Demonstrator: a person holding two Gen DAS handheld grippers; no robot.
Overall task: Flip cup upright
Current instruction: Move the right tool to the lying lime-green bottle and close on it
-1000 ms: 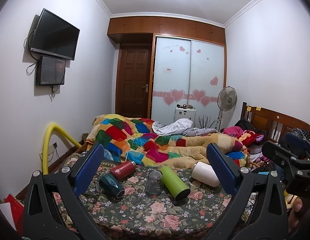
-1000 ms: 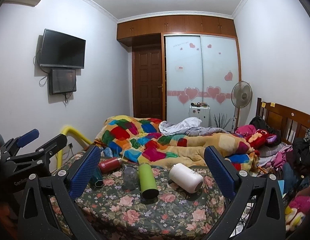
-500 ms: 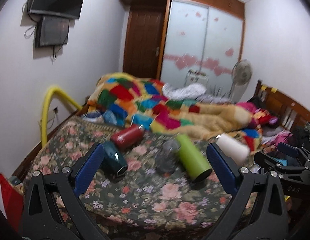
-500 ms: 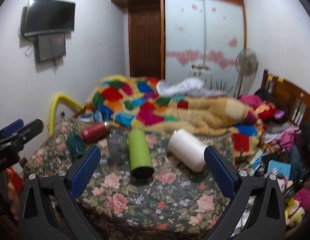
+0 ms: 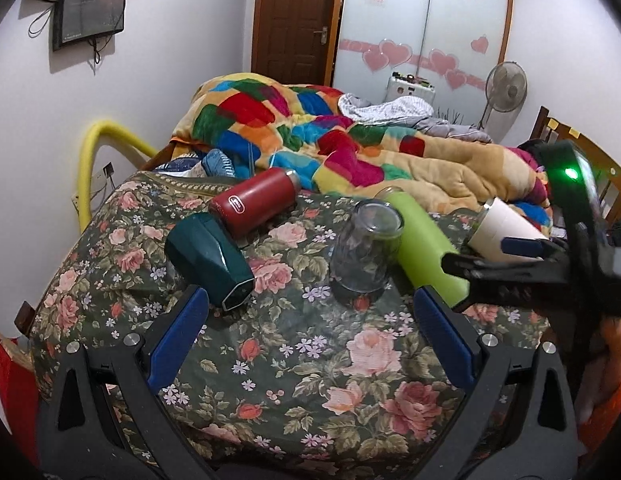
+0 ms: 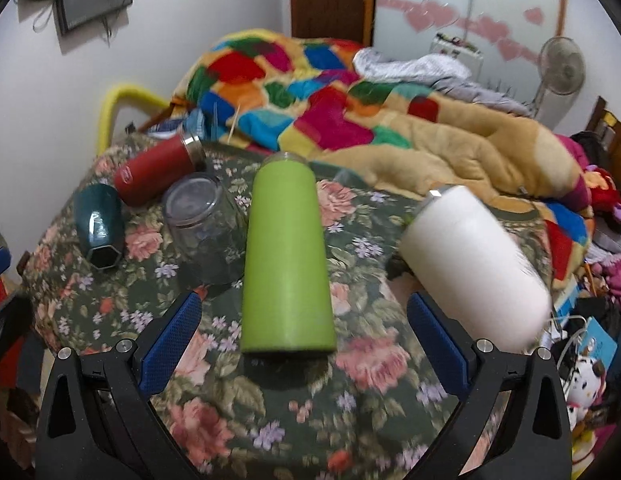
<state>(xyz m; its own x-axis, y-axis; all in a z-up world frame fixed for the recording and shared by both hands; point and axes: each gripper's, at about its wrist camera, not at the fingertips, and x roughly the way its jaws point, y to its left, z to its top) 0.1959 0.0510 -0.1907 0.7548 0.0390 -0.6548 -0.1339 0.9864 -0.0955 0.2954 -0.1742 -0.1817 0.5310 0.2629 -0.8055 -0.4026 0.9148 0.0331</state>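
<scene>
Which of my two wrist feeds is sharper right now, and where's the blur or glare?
Left wrist view: sharp; clear glass and dark green cup crisp, strong fisheye bending at the edges, green LED glare on the right gripper. Right wrist view: softer; white cup smeared by motion blur, green bottle slightly soft.

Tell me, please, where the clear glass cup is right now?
The clear glass cup stands upside down on the floral bedspread, mid-frame in the left wrist view, between the dark green cup and the lime green bottle.
</scene>
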